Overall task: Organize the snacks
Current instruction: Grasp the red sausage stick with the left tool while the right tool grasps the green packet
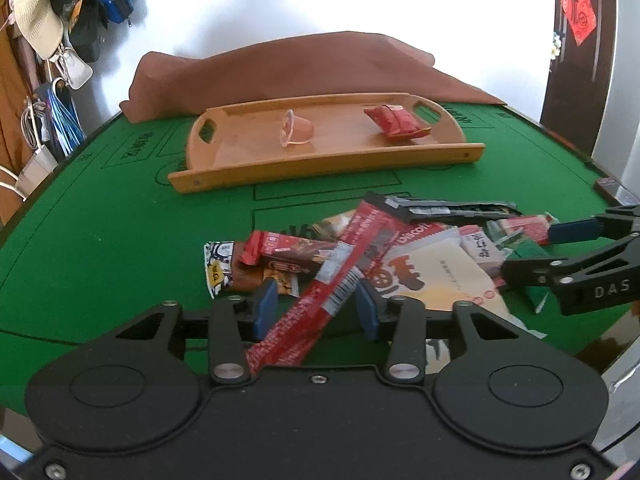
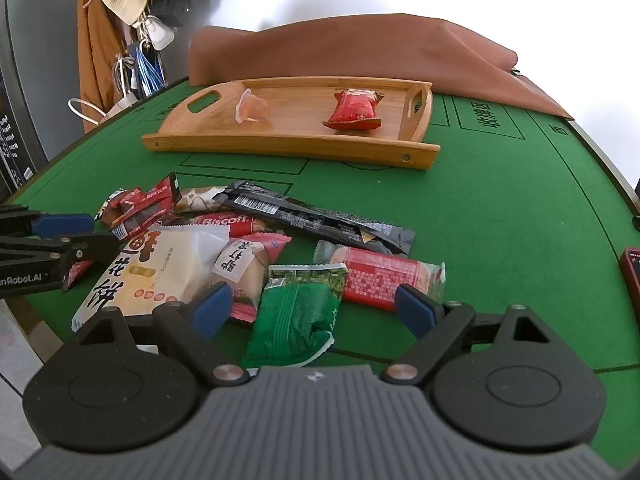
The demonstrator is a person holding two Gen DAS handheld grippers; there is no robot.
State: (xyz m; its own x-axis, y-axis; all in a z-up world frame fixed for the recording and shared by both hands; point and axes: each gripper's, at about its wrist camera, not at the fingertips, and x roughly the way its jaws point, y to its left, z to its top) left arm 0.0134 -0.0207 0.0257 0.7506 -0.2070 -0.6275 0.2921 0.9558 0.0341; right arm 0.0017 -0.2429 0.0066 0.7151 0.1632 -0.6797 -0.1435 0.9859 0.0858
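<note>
A wooden tray (image 1: 320, 168) (image 2: 280, 148) lies at the far side of the green table and holds a clear jelly cup (image 1: 296, 130) (image 2: 252, 110) and a red pouch (image 1: 396, 120) (image 2: 354, 110). In front of it sits a pile of snack packets (image 1: 432, 252) (image 2: 240, 240). My left gripper (image 1: 316, 304) (image 2: 80, 236) is shut on a long red stick packet (image 1: 348, 256), which runs slantwise between the blue pads and is tilted up over the pile. My right gripper (image 2: 314, 310) (image 1: 536, 252) stands open, with a green packet (image 2: 296, 316) lying on the table between its fingers, untouched.
A brown cloth (image 1: 300, 68) (image 2: 360, 48) is bunched behind the tray. Hats and bags (image 1: 40, 20) hang at the far left, with cables below them. A small dark red box (image 2: 632, 276) sits by the right table edge. Green felt (image 1: 100, 240) spreads left of the pile.
</note>
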